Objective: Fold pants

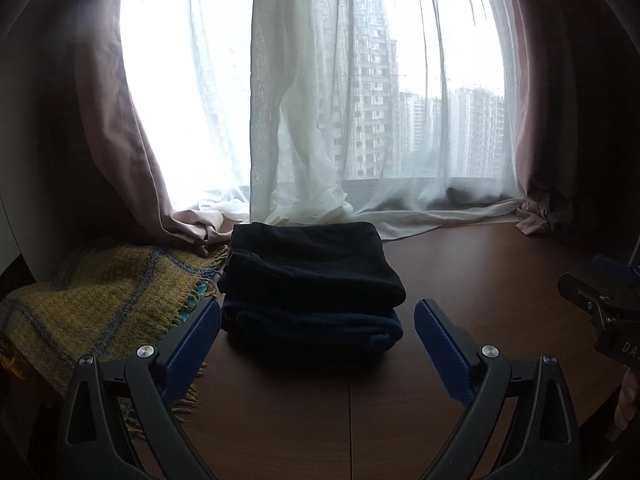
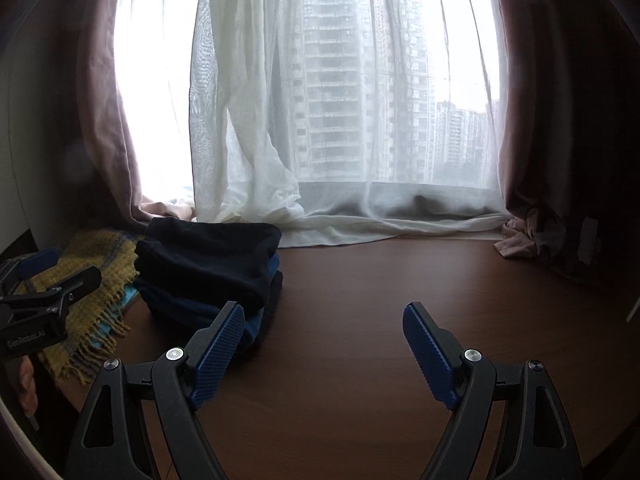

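1. Two grippers spread wide, holding nothing: left gripper, right gripper over bare wooden table.
2. "GenRobot.AI" lettering faintly legible on left gripper's body in right view.
3. Dark folded pants stacked just ahead, touching yellow fringed blanket.
4. Sheer curtain beyond.

Folded pants left of gaping right hand-held gripper

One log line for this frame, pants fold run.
stage: fold looks done | pants: folded stack on wooden table, beside yellow blanket | left tongs: open, empty | right tongs: open, empty
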`<control>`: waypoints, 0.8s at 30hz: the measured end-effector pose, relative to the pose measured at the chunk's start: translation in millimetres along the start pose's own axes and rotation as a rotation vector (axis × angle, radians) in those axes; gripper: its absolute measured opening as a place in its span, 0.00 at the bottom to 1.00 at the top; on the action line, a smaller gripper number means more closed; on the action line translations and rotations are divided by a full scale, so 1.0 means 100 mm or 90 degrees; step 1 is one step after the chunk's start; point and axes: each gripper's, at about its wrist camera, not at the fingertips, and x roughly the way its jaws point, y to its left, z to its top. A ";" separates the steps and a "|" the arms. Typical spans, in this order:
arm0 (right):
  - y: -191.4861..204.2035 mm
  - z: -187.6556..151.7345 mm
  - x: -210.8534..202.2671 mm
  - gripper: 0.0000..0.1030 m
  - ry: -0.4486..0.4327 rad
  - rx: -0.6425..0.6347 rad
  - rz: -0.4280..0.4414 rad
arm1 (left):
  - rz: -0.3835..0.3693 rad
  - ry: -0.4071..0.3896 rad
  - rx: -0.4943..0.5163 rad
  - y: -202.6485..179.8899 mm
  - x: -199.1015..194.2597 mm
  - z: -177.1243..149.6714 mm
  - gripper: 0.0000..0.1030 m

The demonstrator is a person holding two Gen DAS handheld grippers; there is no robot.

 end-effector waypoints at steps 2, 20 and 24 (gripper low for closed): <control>-0.05 -0.03 -0.11 0.80 -0.004 -0.001 0.003 | 0.002 0.000 -0.003 -0.08 -0.13 -0.05 0.96; -0.23 -0.47 -0.86 0.80 -0.003 -0.013 0.017 | 0.001 0.024 -0.009 -0.45 -0.77 -0.54 0.96; -0.28 -0.56 -0.94 0.80 0.006 -0.007 0.017 | 0.001 0.026 -0.006 -0.54 -0.86 -0.62 0.96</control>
